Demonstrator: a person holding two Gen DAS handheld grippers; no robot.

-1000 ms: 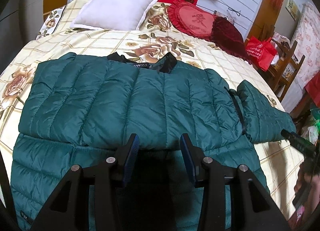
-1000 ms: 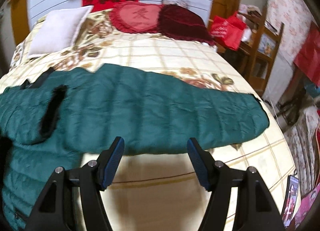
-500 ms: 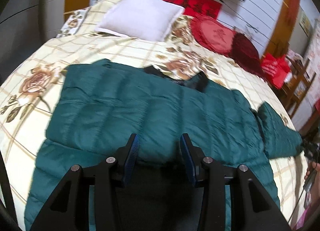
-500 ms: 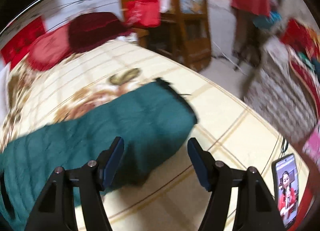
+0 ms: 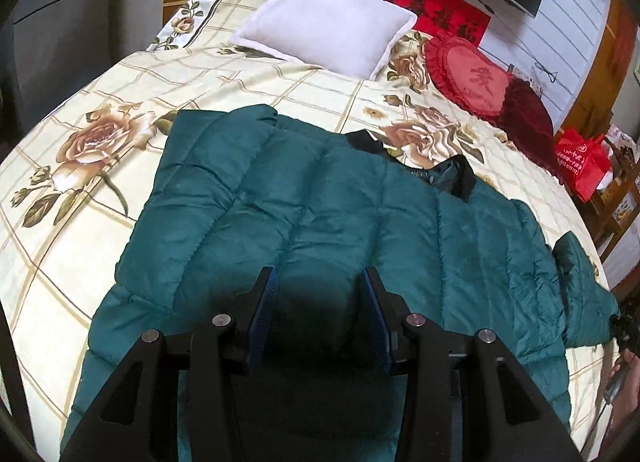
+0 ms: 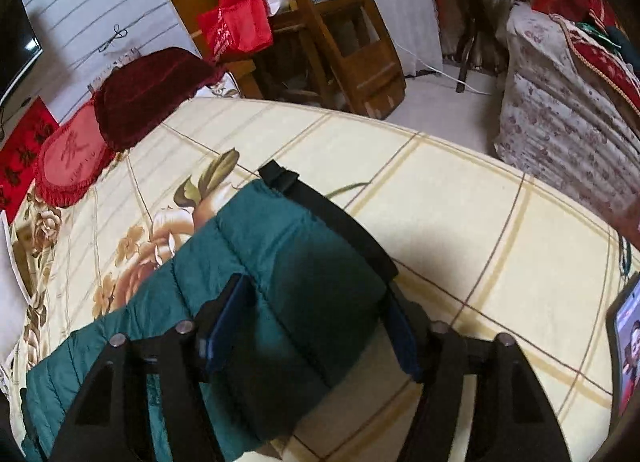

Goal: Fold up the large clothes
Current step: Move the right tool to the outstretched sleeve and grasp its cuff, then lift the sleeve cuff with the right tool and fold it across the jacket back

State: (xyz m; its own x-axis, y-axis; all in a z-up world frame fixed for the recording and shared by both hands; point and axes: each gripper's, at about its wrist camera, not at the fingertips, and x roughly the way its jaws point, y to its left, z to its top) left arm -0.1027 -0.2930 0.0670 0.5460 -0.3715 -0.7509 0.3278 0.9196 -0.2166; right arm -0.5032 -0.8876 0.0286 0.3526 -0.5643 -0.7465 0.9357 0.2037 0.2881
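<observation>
A dark green quilted puffer jacket [image 5: 320, 221] lies spread on the floral bed sheet [image 5: 100, 101], black collar [image 5: 460, 177] toward the pillows. Its left sleeve is folded over the body. My left gripper [image 5: 320, 318] is open, low over the jacket's middle, with its jaws either side of a fold of fabric. In the right wrist view the right sleeve [image 6: 280, 262] stretches out, its black cuff [image 6: 332, 213] toward the bed's edge. My right gripper [image 6: 312, 322] is open, its jaws straddling the sleeve near the cuff.
A white pillow [image 5: 328, 21] and red cushions [image 5: 472, 77] lie at the head of the bed. A red bag [image 6: 236, 21] and a wooden shelf [image 6: 340, 21] stand beside the bed. A phone [image 6: 624, 342] lies at the right edge.
My right gripper swung right along the sleeve and dropped down over its cuff end. My left gripper moved forward and down onto the jacket's body. Both stayed open.
</observation>
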